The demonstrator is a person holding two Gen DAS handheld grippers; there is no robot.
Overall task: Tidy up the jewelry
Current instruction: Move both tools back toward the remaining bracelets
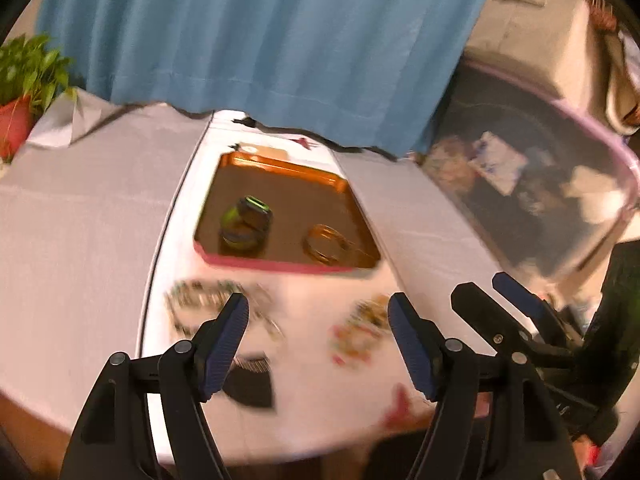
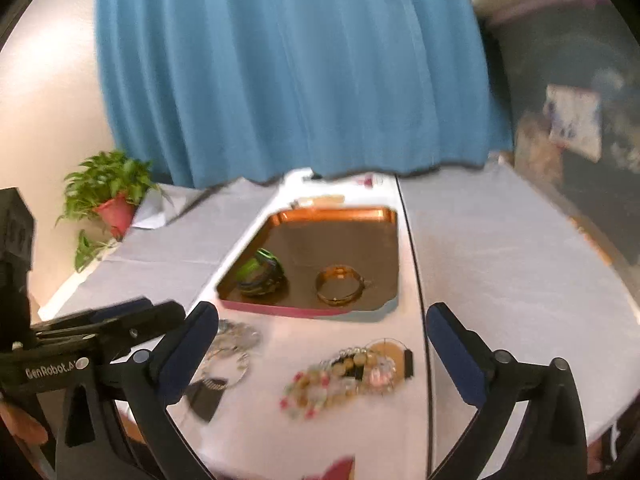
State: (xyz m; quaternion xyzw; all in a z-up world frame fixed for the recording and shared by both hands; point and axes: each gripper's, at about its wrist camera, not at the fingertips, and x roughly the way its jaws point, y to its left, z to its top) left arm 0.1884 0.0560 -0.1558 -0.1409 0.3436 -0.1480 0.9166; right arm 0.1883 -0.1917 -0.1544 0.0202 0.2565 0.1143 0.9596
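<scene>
A copper tray (image 1: 280, 266) (image 2: 288, 311) lies on the white-covered table. In it are a stack of green and blue bangles (image 1: 246, 226) (image 2: 262, 274) and gold bangles (image 1: 326, 244) (image 2: 339, 285). In front of the tray lie a silvery necklace (image 1: 200, 296) (image 2: 236, 344) and a heap of beaded bracelets (image 1: 360, 332) (image 2: 344, 376). My left gripper (image 1: 319, 304) hangs open above these loose pieces, with nothing between its fingers. My right gripper (image 2: 323, 316) is wide open and empty, above the bead heap. Each gripper shows beside the other: the right gripper (image 1: 484, 286), the left gripper (image 2: 148, 310).
A black tag (image 1: 252, 384) (image 2: 206, 398) lies near the table's front edge. A potted plant (image 1: 24, 80) (image 2: 112, 188) stands at the far left. A blue curtain (image 1: 260, 40) hangs behind the table. A clear bin (image 1: 540, 184) with clutter sits to the right.
</scene>
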